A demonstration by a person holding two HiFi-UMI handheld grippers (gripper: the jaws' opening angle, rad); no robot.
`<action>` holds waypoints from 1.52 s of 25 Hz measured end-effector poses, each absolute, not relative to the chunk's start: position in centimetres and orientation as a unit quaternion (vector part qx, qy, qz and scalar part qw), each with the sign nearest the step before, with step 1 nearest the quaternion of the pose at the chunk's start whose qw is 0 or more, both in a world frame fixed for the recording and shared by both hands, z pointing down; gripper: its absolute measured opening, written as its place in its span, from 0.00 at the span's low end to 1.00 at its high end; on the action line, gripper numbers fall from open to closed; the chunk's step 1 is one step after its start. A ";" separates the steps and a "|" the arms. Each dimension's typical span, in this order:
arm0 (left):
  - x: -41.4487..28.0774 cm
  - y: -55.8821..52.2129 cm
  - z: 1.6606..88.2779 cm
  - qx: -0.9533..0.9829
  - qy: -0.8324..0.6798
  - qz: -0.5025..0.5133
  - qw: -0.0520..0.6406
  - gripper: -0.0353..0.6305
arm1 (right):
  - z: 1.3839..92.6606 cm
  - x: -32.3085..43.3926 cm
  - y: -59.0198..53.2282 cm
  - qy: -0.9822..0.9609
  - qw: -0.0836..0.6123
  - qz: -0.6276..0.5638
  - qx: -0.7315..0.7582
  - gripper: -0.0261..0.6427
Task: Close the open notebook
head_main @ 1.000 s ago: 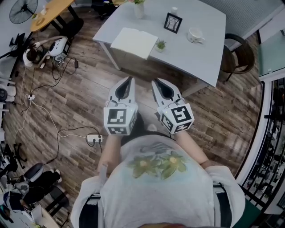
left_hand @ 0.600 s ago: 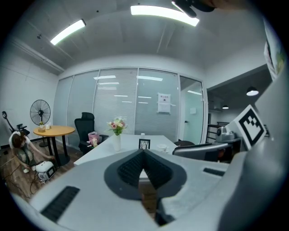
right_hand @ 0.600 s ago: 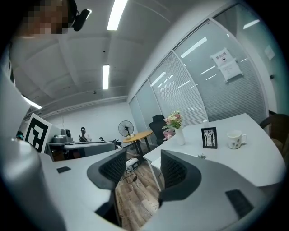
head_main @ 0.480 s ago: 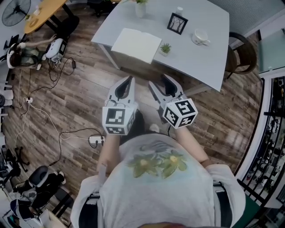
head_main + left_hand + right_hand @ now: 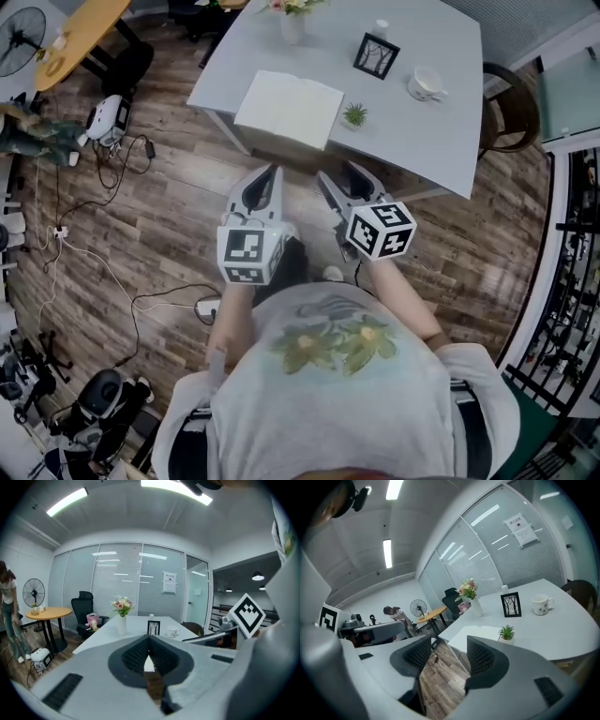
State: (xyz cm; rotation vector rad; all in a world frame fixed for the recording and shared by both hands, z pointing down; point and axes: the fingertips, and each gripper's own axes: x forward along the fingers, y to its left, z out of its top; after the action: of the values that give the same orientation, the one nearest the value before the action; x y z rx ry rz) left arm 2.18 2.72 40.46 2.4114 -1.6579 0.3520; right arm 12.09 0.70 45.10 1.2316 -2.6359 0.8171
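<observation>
The open notebook (image 5: 289, 111) lies flat with its white pages up at the near edge of the grey table (image 5: 431, 131); the right gripper view shows the notebook (image 5: 480, 632) just past the jaws. Both grippers hang over the wooden floor, short of the table. My left gripper (image 5: 275, 171) points at the notebook with its jaws shut on nothing (image 5: 149, 641). My right gripper (image 5: 342, 173) is beside it, its jaws just opened wide, with only floor between them (image 5: 447, 652).
A small potted plant (image 5: 354, 115) stands at the notebook's right corner. Behind are a framed picture (image 5: 370, 54), a cup (image 5: 427, 86) and a flower vase (image 5: 292, 21). A chair (image 5: 506, 108) stands at the table's right. Cables (image 5: 112, 272) trail across the floor on the left.
The right gripper's jaws went from shut to wide open and its marker cube rolled. Both grippers moved forward toward the table, which now lies nearer.
</observation>
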 end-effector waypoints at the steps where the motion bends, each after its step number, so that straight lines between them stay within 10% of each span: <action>1: 1.8 2.3 40.7 0.816 -0.557 0.120 0.098 0.06 | 45.5 12.0 0.2 -0.867 0.062 0.276 0.411 0.38; 38: -4.1 -4.9 47.9 0.835 -0.501 0.173 0.146 0.06 | 65.9 11.4 -9.6 -0.708 0.081 0.520 0.471 0.38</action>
State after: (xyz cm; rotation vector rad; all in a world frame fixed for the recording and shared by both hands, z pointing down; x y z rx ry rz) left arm -4.06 -4.89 47.91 2.4061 -1.4424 0.4975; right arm 11.36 -9.56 65.88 1.4090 -2.1153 1.5535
